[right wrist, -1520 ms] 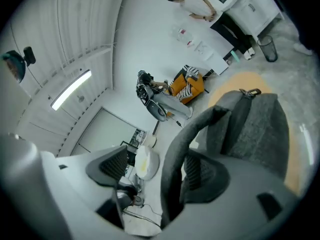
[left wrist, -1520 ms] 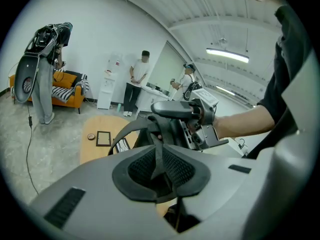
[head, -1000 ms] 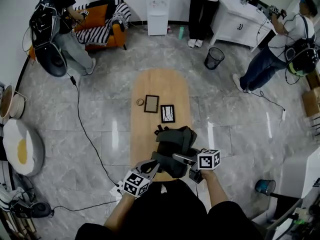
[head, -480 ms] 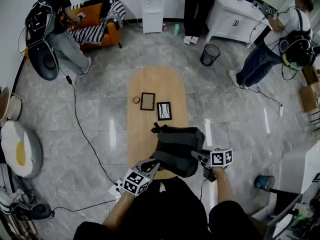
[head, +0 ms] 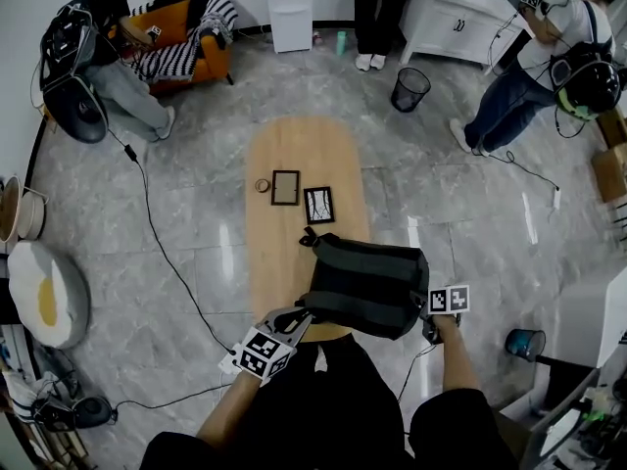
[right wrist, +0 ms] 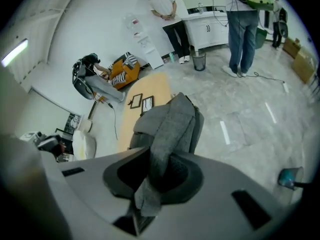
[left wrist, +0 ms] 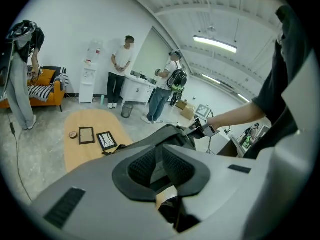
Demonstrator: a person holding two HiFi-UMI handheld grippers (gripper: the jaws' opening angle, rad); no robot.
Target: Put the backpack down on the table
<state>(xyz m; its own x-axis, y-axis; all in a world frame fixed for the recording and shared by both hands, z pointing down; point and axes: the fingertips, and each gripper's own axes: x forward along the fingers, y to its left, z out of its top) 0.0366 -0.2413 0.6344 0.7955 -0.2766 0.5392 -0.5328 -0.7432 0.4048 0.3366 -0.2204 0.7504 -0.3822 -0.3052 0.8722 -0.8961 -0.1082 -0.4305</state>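
A dark grey backpack (head: pixel 364 282) hangs spread between my two grippers over the near end of the oval wooden table (head: pixel 294 155). My left gripper (head: pixel 304 314) grips its near left corner, with grey fabric (left wrist: pixel 170 132) pinched between the pads. My right gripper (head: pixel 427 315) is at the bag's right side, beyond the table's edge. Its jaws are closing, and a grey strap of the backpack (right wrist: pixel 172 121) is clamped between them at the right gripper (right wrist: pixel 161 156). The left gripper (left wrist: pixel 160 158) sits just under the bag's edge.
Two picture frames (head: pixel 285 187) (head: pixel 318 205) and a small round object (head: pixel 262 185) lie mid-table, beyond the bag. Several people stand around the room. A black bin (head: pixel 409 88), an orange sofa (head: pixel 186 47) and a floor cable (head: pixel 157 233) are further off.
My right gripper swung right and down past the table's edge and closed on the backpack's strap. The bag is now stretched wider between the grippers. The left gripper barely shifted.
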